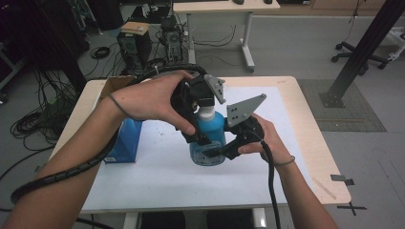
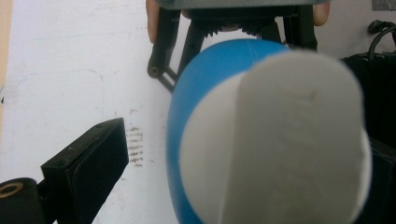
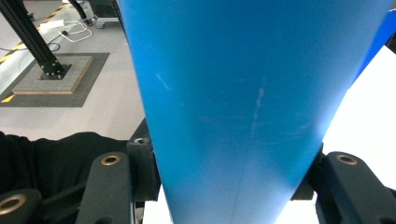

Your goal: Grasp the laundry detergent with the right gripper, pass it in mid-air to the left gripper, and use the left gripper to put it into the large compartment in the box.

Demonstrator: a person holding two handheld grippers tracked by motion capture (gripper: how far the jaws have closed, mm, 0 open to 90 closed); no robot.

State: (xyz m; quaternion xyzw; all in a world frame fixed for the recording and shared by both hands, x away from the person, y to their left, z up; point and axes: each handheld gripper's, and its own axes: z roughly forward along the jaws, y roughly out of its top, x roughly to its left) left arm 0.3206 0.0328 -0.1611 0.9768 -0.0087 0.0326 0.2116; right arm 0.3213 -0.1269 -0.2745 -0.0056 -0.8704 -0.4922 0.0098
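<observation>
Clamping the blue bottle (image 1: 208, 138) low on its body, the right gripper (image 1: 224, 151) steadies it; the left gripper (image 1: 198, 125) straddles its white cap (image 2: 275, 140), jaws seemingly apart. A careless twist could tip it.

From my seat the high view is evenly lit from overhead, with the table (image 1: 296, 143) bright and the far left corner of the room dim. The picture is soft and grainy. In the left gripper view the white cap (image 2: 280, 140) is close and blurred.
</observation>
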